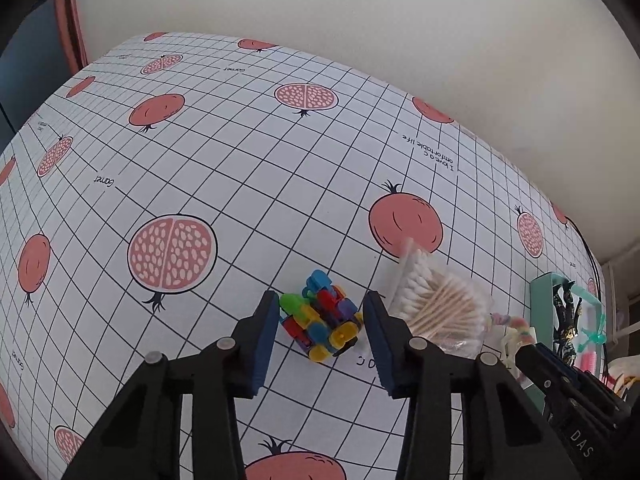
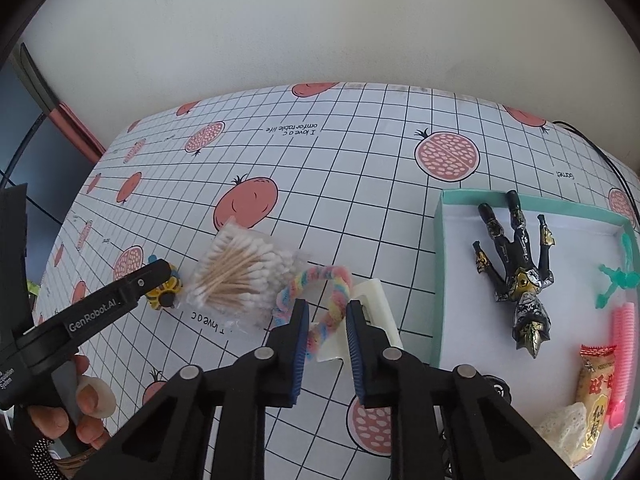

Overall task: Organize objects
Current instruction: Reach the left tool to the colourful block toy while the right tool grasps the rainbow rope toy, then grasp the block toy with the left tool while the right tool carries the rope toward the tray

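Down at the lower middle of the left wrist view, a block toy of many colours sits on the tablecloth right between the two blue pads of the left gripper. The jaws stand apart on either side of it, released, and whether the pads touch the toy cannot be told. Just to the right of the right-hand finger lies a clear bag of cotton swabs.

In the right wrist view, a pastel twisted band curves through the lower middle of the frame, one end running down between the blue pads of the right gripper. Those jaws are also parted, not pinching it. Under the band lies a white plastic piece, close by the right finger. The swab bag is just left of the band, and beyond it the other gripper's tip covers part of the toy.

On the right side of the frame stands a teal tray holding a black-and-gold figure, a green plastic figure, a pink comb and a snack packet. A hand shows at the lower left.
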Tool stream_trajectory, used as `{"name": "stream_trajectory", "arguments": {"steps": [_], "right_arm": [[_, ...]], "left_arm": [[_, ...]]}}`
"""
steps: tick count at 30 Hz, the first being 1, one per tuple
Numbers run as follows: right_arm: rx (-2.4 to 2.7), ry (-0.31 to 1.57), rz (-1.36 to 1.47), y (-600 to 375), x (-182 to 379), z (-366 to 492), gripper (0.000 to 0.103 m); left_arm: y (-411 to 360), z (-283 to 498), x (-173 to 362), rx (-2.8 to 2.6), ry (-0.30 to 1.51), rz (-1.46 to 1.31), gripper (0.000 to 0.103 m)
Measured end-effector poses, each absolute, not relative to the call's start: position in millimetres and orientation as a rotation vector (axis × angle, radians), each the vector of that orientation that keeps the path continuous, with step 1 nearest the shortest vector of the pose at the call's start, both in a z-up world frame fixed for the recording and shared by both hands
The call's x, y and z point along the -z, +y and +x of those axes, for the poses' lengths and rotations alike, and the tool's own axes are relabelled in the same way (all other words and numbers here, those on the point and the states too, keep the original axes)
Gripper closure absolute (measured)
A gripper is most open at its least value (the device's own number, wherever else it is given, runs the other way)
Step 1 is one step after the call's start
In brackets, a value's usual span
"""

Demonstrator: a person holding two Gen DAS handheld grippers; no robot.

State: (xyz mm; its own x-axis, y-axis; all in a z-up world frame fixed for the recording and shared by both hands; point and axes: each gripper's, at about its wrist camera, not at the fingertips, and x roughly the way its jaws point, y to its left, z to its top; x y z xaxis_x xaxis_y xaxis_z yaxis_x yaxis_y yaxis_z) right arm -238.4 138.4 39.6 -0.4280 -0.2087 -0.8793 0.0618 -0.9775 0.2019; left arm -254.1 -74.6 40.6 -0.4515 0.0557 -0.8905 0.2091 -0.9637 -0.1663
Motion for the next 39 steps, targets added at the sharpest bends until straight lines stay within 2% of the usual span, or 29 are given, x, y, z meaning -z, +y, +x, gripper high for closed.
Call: {"name": "stream_trajectory", "arguments": {"steps": [10, 16, 19, 20, 21, 39], "right_arm": [[2.51, -0.226, 1.586, 143.4, -36.3, -238.1, 0.09], [2.516, -0.231, 1.567, 145.5, -40.0, -237.1, 0.094], [2.524, -0.23, 1.548, 146.1, -45.2, -236.3, 0.094], [2.526, -0.231, 1.541, 146.4, -47.0, -235.8, 0.094], [2.529, -0.232, 1.535, 146.7, -48.9, -235.6, 0.094], [2.562, -0.258, 1.455, 154.2, -70.9, -230.9, 0.094]], "left_arm": [[-72.4, -255.1, -37.1, 2.569, 0.369, 1.59, 0.06], [-72.4, -254.8, -37.9, 2.573, 0.375, 1.58, 0.064], [-72.7, -254.3, -38.6, 2.573, 0.384, 1.569, 0.068], [-72.7, -254.2, -39.3, 2.573, 0.383, 1.565, 0.076], [-72.7, -254.1, -39.9, 2.576, 0.385, 1.564, 0.077], [-69.5, -251.1, -53.9, 2.602, 0.371, 1.521, 0.078]]}}
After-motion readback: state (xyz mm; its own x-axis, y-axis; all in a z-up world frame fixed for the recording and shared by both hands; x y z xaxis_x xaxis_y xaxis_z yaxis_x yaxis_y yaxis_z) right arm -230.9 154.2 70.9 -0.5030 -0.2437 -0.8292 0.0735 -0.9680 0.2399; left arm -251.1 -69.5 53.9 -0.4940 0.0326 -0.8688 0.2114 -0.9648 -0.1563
